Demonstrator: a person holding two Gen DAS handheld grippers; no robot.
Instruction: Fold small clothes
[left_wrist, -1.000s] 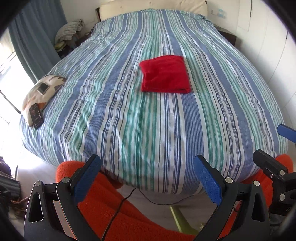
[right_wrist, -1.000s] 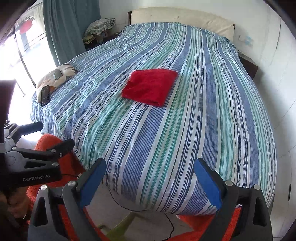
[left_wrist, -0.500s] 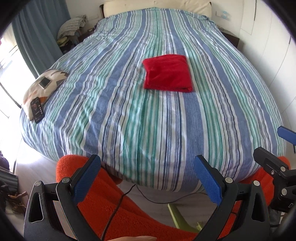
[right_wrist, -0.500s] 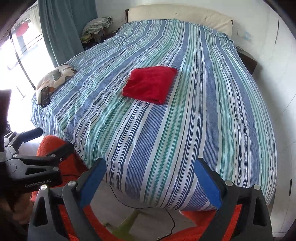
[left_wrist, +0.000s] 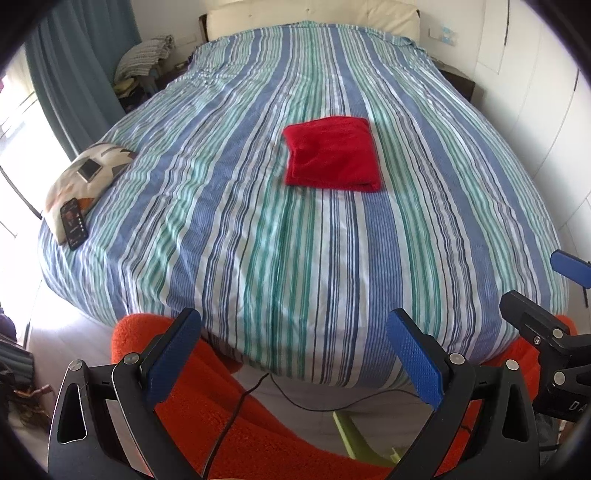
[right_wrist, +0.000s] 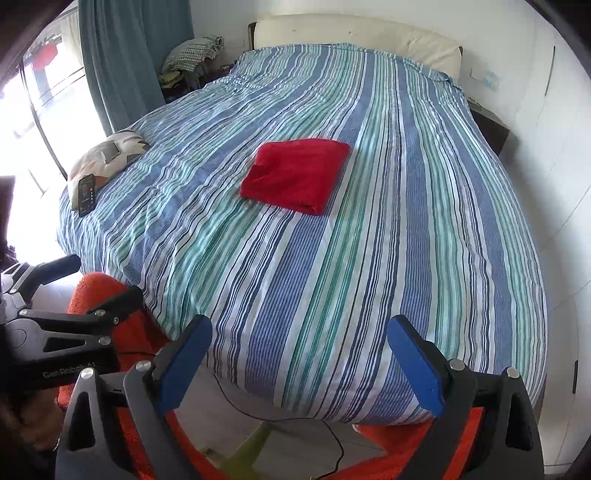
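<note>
well off the bed (left_wrist: 332, 240), i hold my left gripper (left_wrist: 293, 354) and right gripper (right_wrist: 299, 360) low, both spread wide and empty. only the left view shows the cloth's (left_wrist: 332, 157) near fold straight on.

Solid red cloth (left_wrist: 332, 158) on a bedspread (left_wrist: 229, 229) striped blue, green and white (thin navy lines too).

The phone (left_wrist: 74, 223) screen on the patterned cushion (left_wrist: 86, 177) is too small to read. The bed (right_wrist: 424, 240) hides the floor beyond it. The right hand-held gripper (left_wrist: 546, 295) is cut off by the left wrist view's edge.
</note>
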